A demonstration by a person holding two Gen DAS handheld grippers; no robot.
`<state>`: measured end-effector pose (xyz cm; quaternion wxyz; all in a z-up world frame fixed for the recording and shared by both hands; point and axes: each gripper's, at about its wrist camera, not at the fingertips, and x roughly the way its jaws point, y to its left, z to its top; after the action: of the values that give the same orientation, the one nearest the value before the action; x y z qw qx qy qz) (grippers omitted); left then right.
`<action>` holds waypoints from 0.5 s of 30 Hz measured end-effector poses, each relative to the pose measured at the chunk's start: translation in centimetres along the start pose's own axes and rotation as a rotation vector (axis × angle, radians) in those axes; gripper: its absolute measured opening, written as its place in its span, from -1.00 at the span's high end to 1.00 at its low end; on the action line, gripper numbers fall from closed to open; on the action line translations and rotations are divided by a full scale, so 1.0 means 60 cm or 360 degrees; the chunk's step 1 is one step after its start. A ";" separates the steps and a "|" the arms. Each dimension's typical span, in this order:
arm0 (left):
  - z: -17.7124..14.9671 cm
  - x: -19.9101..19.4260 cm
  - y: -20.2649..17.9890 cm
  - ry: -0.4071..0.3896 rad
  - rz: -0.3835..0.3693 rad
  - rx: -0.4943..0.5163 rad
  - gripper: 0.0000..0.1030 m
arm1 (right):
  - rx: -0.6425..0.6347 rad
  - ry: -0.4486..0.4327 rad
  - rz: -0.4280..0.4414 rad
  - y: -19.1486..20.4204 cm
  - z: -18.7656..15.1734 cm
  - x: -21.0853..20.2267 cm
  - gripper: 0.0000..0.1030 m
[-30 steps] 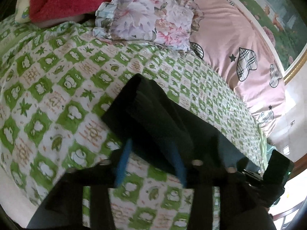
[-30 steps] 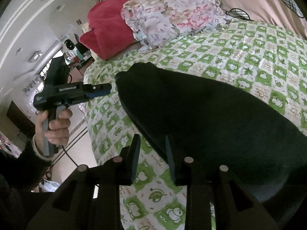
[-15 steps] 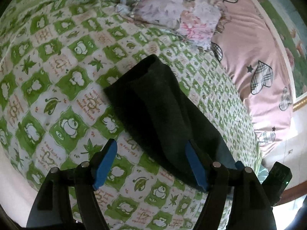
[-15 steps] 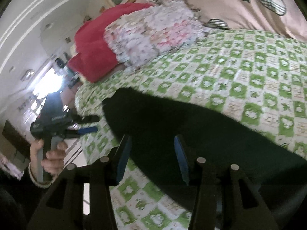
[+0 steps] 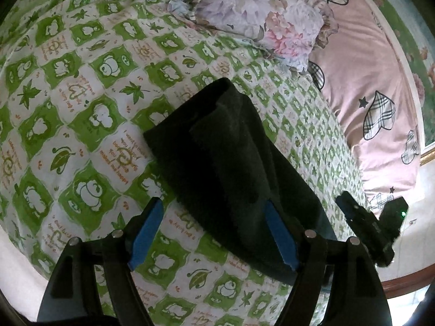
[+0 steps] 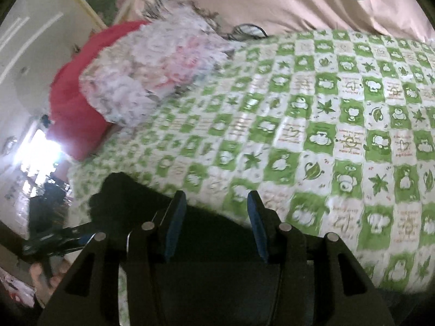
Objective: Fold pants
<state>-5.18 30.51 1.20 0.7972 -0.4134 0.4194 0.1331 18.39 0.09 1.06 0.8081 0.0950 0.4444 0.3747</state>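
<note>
While black pants [image 5: 233, 163] lie folded on bedsheet [image 5: 81, 108], left hand-held gripper [image 5: 214, 233] opening, released; right hand-held gripper [image 6: 217, 225] seemingly released.

Left gripper [image 5: 212, 233]: black angular frame, bright blue pads, round silver screw heads at the finger joints. Right gripper [image 6: 216, 225]: same black build, darker blue pads (picture blurred), and from the left wrist view a small green light on its body.
</note>
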 end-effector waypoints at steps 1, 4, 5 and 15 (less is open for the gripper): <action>0.002 0.004 -0.001 0.0007 0.0004 -0.0007 -0.51 | -0.0014 0.0016 -0.0016 -0.001 0.002 0.008 0.07; 0.004 0.012 0.000 0.0026 0.0005 -0.0015 -0.51 | -0.0074 0.0094 -0.0090 0.000 0.011 0.044 0.07; 0.004 0.017 0.000 0.0032 0.0019 -0.0017 -0.51 | -0.0109 0.0132 -0.0107 0.005 0.013 0.058 0.07; 0.007 0.040 0.014 0.0038 0.0035 -0.0012 -0.49 | -0.0543 0.0419 -0.0113 0.075 -0.037 0.112 0.07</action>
<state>-3.96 31.04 -0.99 0.7892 -0.4132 0.4327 0.1385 16.50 7.48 -2.42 0.7601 -0.1085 0.4794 0.4250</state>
